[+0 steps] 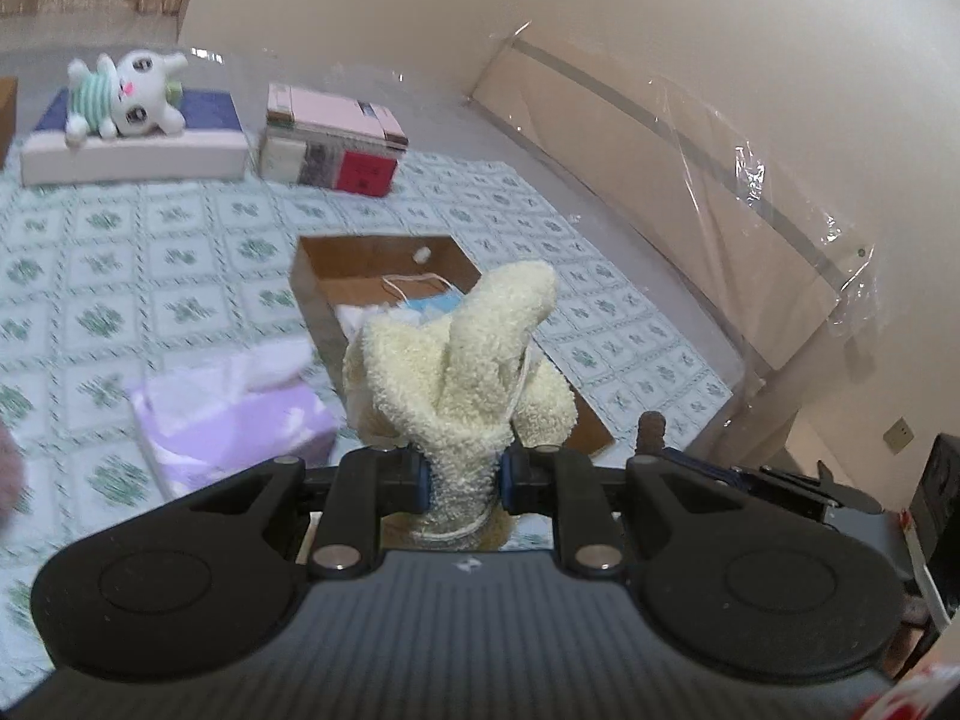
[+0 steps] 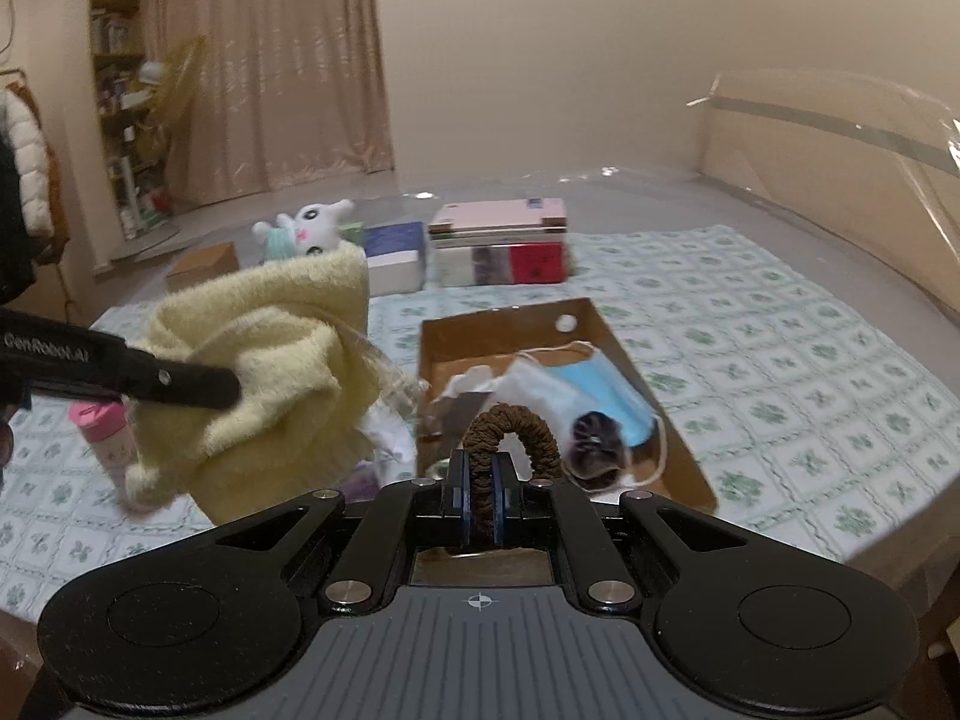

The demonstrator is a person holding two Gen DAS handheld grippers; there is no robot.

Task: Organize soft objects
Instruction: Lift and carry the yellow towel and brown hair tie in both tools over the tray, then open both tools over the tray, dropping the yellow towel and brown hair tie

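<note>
left gripper (image 1: 462, 477) clamped on a bunched cream fleece cloth (image 1: 462, 354), carried in the air over the near end of an open cardboard box (image 2: 606, 324), probably for dropping in with the other soft things. right gripper (image 2: 478, 495) pinched nearly closed on a brown hair scrunchie (image 2: 510, 426), likewise raised before the box. inside already: a blue face mask (image 2: 606, 390) and white cloth. left out on the patterned bedspread (image 1: 150, 264): a purple tissue pack (image 1: 234, 414); farther back, a plush bunny (image 1: 129, 93) atop a book.
</note>
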